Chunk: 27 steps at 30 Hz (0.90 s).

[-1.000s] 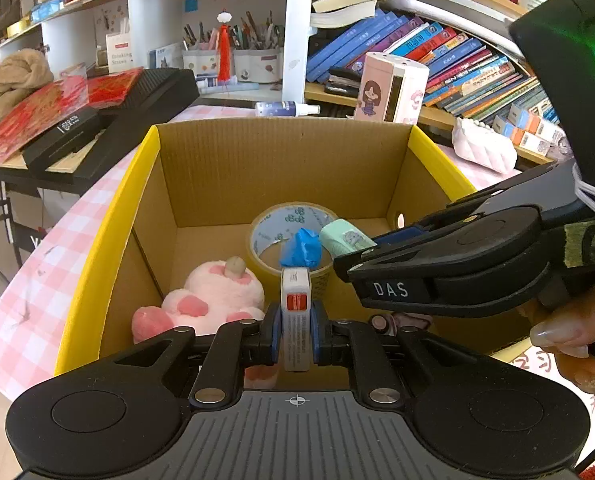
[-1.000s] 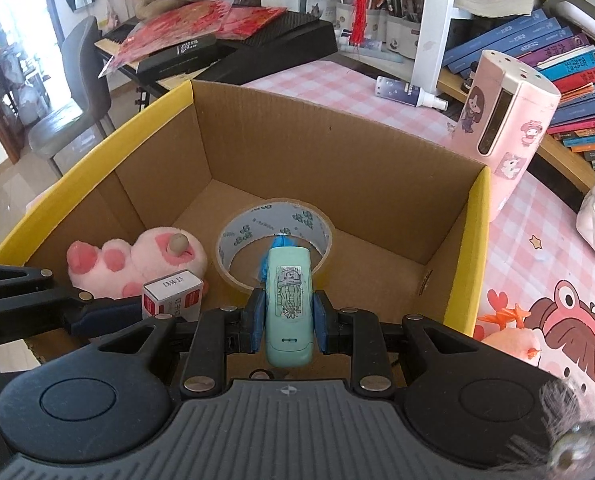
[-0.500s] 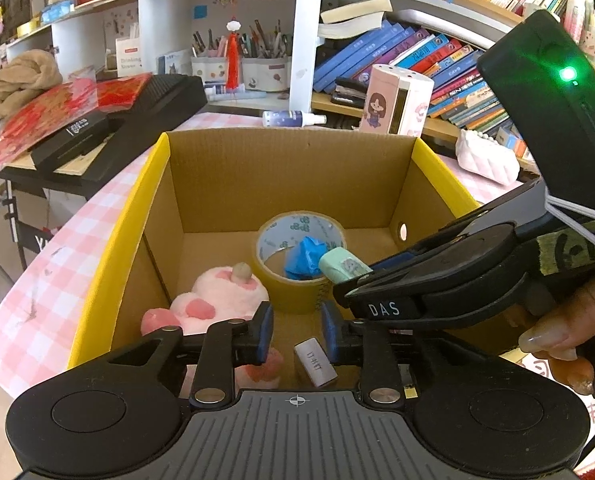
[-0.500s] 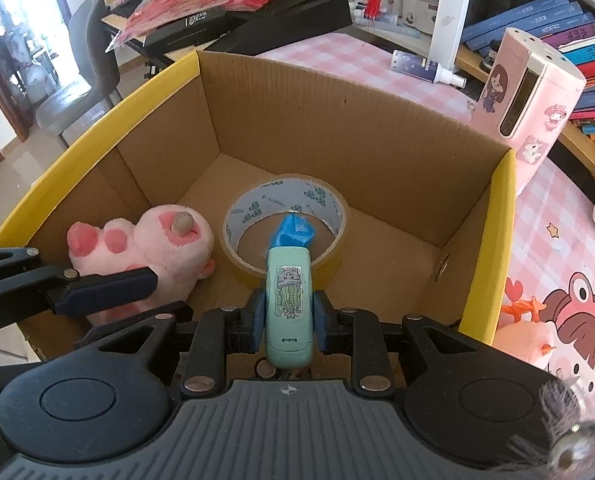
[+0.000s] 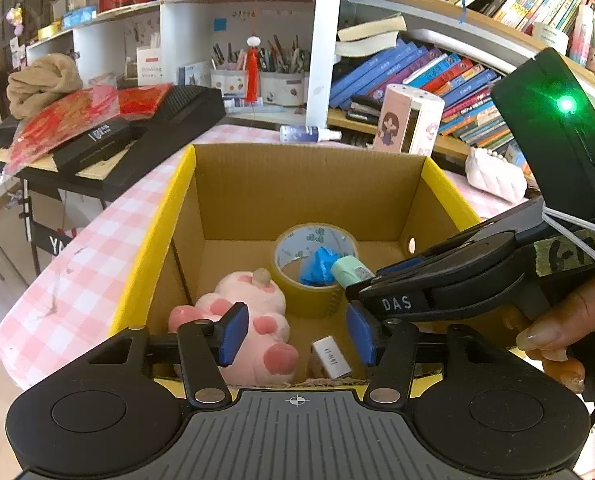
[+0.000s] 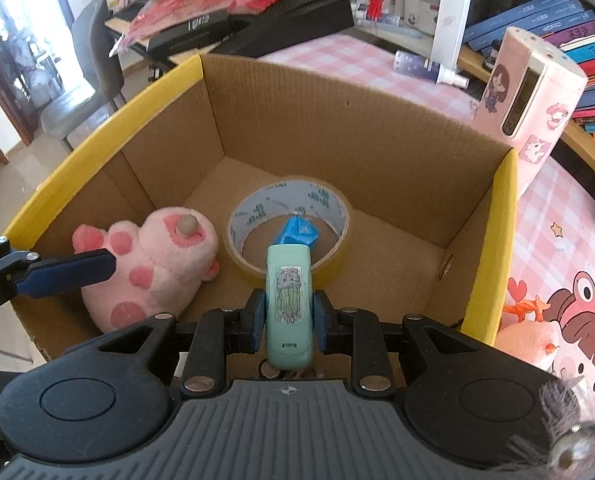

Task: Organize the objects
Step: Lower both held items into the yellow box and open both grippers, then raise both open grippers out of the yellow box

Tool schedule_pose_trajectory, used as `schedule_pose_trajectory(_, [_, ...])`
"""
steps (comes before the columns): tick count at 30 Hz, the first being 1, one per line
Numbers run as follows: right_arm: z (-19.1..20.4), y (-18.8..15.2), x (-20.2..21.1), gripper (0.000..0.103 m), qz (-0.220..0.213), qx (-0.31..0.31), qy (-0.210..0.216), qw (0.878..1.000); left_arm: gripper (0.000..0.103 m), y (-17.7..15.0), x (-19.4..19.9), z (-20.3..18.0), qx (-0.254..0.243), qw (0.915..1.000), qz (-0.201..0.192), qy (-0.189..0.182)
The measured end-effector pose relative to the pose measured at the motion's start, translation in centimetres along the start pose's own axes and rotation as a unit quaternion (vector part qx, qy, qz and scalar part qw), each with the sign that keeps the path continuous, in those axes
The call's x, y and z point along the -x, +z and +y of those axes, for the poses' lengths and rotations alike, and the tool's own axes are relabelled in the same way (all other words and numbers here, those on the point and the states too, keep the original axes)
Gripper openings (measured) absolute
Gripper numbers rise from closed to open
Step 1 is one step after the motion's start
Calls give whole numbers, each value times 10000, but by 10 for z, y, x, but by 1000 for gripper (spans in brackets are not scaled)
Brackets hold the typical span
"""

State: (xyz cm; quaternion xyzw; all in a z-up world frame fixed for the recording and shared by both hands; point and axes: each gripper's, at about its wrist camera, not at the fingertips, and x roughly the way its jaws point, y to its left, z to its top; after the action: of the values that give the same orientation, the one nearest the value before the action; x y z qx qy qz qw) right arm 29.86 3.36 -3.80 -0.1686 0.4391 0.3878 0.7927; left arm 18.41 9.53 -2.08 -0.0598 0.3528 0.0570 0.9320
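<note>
Holding the mint case [image 6: 288,300] clamped in our right gripper [image 6: 288,312] over the box [image 6: 501,240], we lower before releasing; our left gripper [image 5: 295,334], jaws just opened, is empty.

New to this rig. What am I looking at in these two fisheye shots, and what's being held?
No robot: a person holds a hand-held gripper in each hand, each with a camera looking along its fingers. Both point down into a cardboard box on a pink checked table. In the left view, the left hand-held gripper has just been opening and holds nothing; a small white box lies below, beside a pink plush and a tape roll. In the right view, the right hand-held gripper is shut on a mint device.
</note>
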Motion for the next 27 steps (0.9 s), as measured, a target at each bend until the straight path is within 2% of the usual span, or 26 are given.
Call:
schedule_pose_trajectory(3, [0,-1,8,24,-139,-82,-14,9999,62,-1,6,0,25,10000,-72,37])
schedule_pose_trajectory(12, [8,-17,47,28,-730,-228,-205,9969,63,-5,32,-1,154,9992,-370,46])
schedule_pose_trajectory(17, [15,-32,76,33,-1196,-403,-399,9912,64,-9,53,-5,138,9981,-597,41])
schedule_pose_trajectory(20, [18,-45,95,35,-1460,-537,-558,9862,68,-12,65,-7,133,9973,-716,49])
schedule_pose_trajectory(27, [30,-75,124,35,-1766,-776,-836,9777,69,-27,86,-3,173,9968,-777,73])
